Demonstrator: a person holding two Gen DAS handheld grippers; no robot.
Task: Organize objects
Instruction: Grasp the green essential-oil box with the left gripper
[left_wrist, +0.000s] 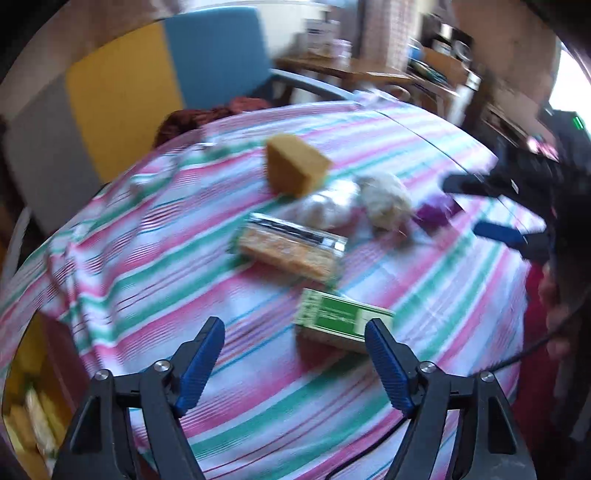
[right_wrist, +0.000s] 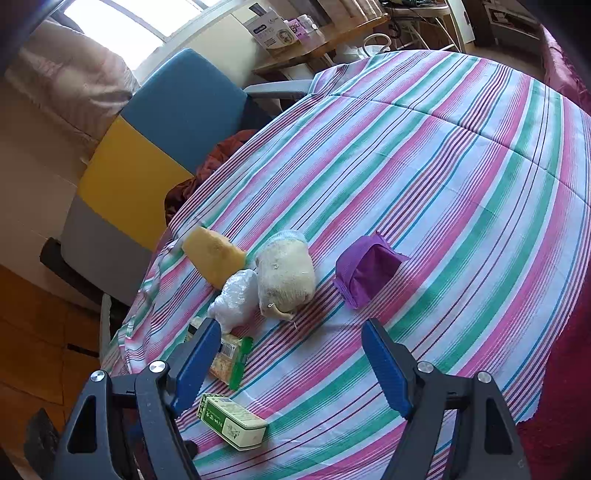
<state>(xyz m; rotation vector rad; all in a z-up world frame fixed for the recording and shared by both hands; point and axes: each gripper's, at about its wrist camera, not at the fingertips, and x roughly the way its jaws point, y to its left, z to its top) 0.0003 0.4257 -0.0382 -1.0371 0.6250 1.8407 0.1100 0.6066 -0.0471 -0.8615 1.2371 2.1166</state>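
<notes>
On the striped tablecloth (right_wrist: 461, 177) lie a yellow sponge (right_wrist: 214, 256), a clear crumpled plastic bag (right_wrist: 234, 299), a beige cloth bundle (right_wrist: 286, 278), a purple pouch (right_wrist: 365, 275), a packet of crackers (right_wrist: 231, 356) and a green-and-cream box (right_wrist: 232, 421). My left gripper (left_wrist: 295, 328) is open above the cloth, with the green box (left_wrist: 341, 319) just beyond its right finger and the crackers (left_wrist: 290, 249) and sponge (left_wrist: 295, 168) farther off. My right gripper (right_wrist: 291, 332) is open and holds nothing; it hangs in front of the bundle and the pouch. It also appears at the right edge of the left wrist view as the right gripper (left_wrist: 480, 206).
A blue, yellow and grey chair (right_wrist: 147, 147) stands at the table's far left edge with a rust-red cloth (right_wrist: 214, 162) on its seat. A wooden side table (right_wrist: 325, 40) with boxes stands behind. A red cover (right_wrist: 554, 424) borders the cloth at the right. A hand (left_wrist: 554, 306) shows at right.
</notes>
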